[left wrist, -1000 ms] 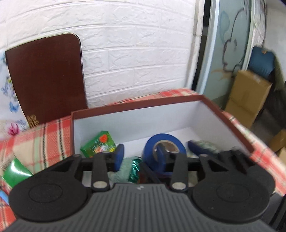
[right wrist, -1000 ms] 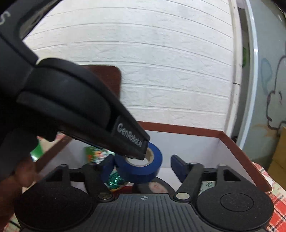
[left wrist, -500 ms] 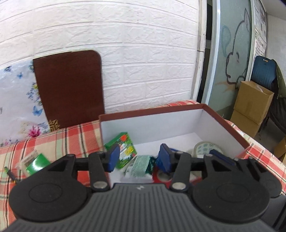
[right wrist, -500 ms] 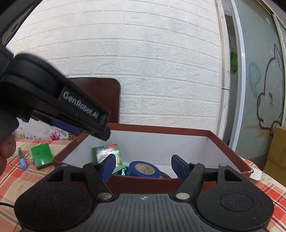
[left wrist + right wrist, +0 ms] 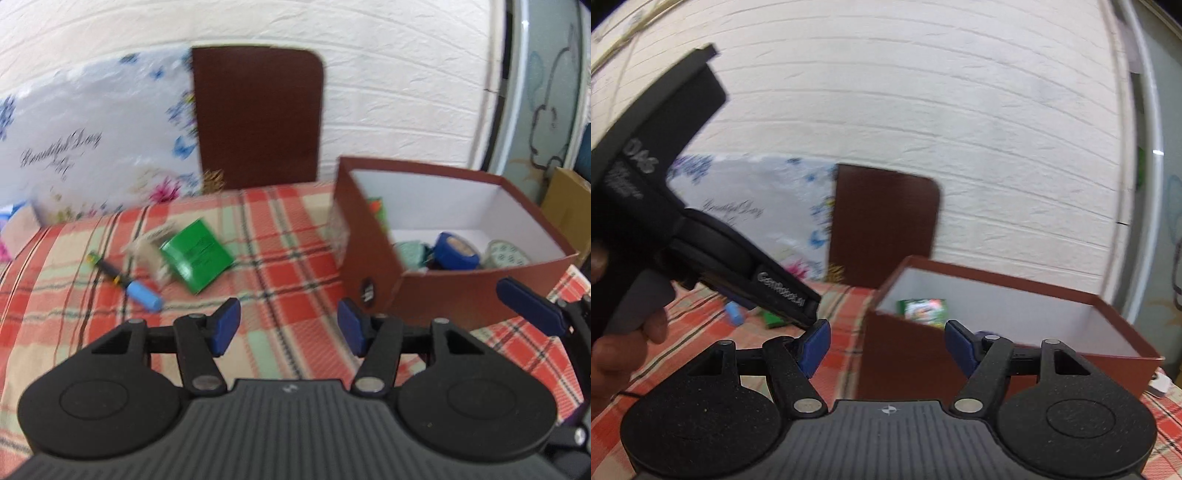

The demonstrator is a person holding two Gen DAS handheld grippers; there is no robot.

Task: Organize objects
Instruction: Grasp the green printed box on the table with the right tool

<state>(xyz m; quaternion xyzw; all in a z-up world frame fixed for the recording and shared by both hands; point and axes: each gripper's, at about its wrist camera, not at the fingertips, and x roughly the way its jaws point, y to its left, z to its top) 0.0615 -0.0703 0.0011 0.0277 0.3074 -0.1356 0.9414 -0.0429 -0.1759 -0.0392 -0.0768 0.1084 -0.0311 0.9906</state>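
Box (image 5: pixel 373 254) contents half-hidden behind near wall; green packet (image 5: pixel 195 254) motion-blurred.

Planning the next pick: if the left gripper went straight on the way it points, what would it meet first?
Probably bare checked tablecloth between the green packet and the brown box; the left gripper stands open and empty. Depth unclear.
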